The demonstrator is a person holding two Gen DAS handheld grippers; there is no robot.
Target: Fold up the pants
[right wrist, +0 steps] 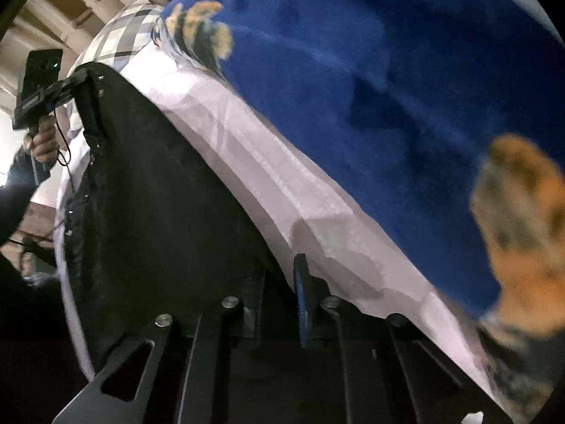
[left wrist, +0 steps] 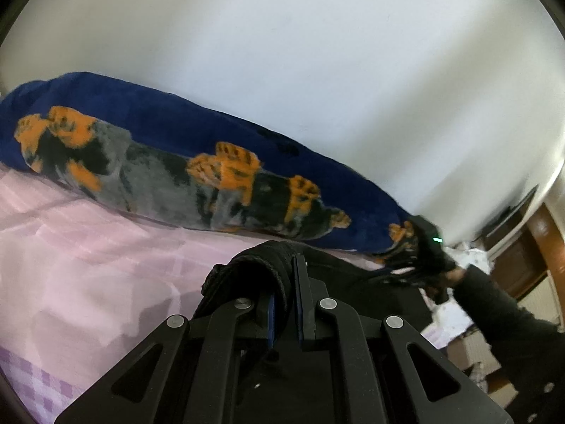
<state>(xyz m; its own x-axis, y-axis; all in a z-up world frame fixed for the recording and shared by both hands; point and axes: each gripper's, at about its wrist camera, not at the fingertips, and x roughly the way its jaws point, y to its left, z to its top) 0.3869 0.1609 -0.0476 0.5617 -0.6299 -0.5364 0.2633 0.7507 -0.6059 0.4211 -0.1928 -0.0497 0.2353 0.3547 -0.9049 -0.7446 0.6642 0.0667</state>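
Note:
The black pants (right wrist: 159,194) hang stretched between my two grippers above a pink bedsheet (left wrist: 88,265). My left gripper (left wrist: 284,282) is shut on a thick bunched black edge of the pants (left wrist: 257,265). My right gripper (right wrist: 279,282) is shut on the other end of the pants; the cloth runs from its jaws up to the left. The right gripper also shows in the left wrist view (left wrist: 429,247) at the right, and the left gripper shows in the right wrist view (right wrist: 35,88) at the upper left, held by a hand.
A rolled dark blue blanket with orange paw prints (left wrist: 212,162) lies along the white wall (left wrist: 317,53) behind the pants; it also shows in the right wrist view (right wrist: 370,106). A checkered pillow (right wrist: 120,39) lies at the far end. Wooden furniture (left wrist: 522,247) stands at the right.

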